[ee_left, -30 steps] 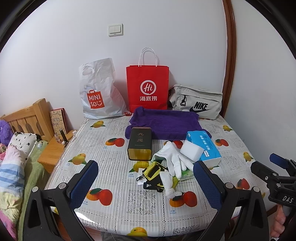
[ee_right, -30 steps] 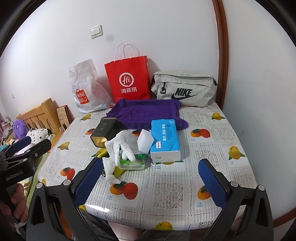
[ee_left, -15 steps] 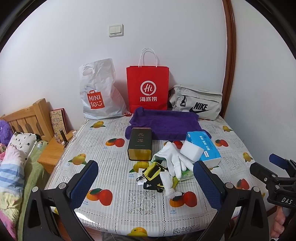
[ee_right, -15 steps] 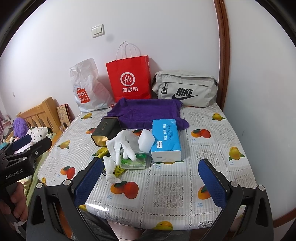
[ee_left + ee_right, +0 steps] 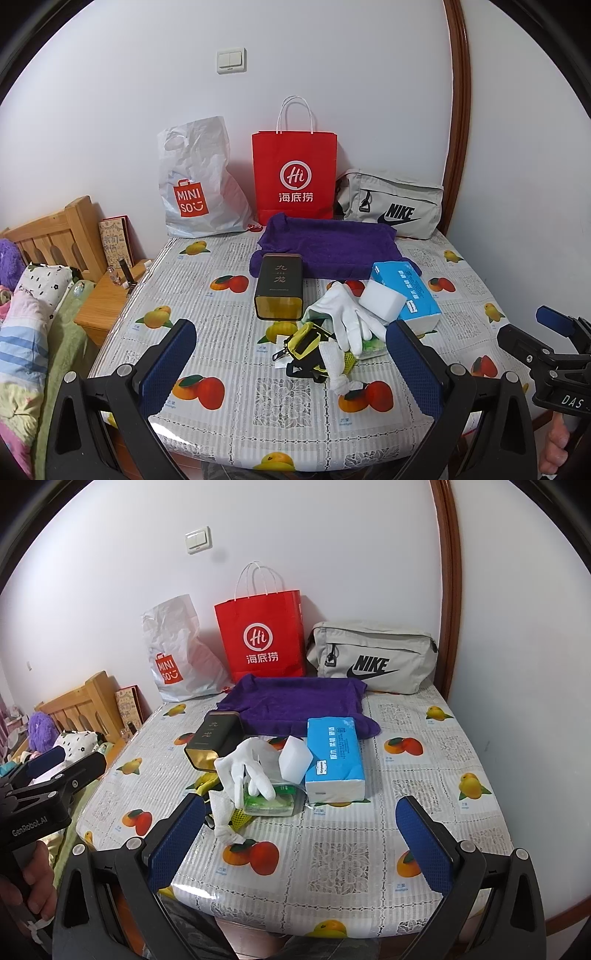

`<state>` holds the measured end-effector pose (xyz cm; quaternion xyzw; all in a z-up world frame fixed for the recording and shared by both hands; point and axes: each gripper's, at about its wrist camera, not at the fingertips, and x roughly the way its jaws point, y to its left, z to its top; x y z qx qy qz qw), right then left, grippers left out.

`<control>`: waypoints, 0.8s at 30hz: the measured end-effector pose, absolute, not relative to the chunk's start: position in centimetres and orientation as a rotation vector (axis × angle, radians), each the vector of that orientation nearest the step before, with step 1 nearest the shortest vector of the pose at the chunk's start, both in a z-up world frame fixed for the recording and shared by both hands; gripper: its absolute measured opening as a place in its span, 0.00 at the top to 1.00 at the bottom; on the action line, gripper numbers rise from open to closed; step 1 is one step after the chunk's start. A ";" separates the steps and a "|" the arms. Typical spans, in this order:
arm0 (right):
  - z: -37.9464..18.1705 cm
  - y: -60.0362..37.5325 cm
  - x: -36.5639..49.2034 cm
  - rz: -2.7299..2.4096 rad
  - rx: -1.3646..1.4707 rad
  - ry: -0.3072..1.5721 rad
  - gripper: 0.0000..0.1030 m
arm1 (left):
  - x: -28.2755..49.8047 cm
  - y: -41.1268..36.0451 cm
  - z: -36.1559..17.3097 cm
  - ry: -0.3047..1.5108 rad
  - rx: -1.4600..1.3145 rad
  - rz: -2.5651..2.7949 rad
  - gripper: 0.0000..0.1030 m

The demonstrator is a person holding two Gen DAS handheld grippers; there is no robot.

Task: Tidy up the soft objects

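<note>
A pile lies mid-table: a white glove [image 5: 347, 314] [image 5: 247, 764], a white sponge [image 5: 380, 301] [image 5: 295, 762], a blue tissue pack [image 5: 408, 295] [image 5: 334, 758], a green wipes pack [image 5: 271, 803], a yellow-black pouch [image 5: 306, 345] and a dark tin [image 5: 279, 291] [image 5: 214, 740]. A purple towel [image 5: 328, 245] [image 5: 299, 701] lies behind them. My left gripper [image 5: 291, 373] is open and empty, above the near table edge in front of the pile. My right gripper [image 5: 299, 843] is open and empty, near the front edge, right of the pile.
A Miniso plastic bag [image 5: 195, 184], a red paper bag [image 5: 295, 181] and a grey Nike bag [image 5: 391, 208] stand against the back wall. A bed with a wooden headboard [image 5: 48, 236] and a nightstand [image 5: 107, 295] are left of the table [image 5: 236, 373].
The right wrist view has shifted slightly; both grippers stay open and nothing on the table has moved.
</note>
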<state>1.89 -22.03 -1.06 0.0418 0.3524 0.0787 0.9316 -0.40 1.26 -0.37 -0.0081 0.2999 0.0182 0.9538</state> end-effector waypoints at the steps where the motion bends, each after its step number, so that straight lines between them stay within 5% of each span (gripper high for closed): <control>1: -1.1 -22.0 1.9 0.160 0.084 0.722 0.01 | -0.3 1.2 -0.4 0.609 -0.017 0.036 0.00; 24: -5.1 -22.0 5.3 0.109 0.059 0.828 0.01 | 4.4 3.8 -5.0 0.728 -0.098 0.041 0.00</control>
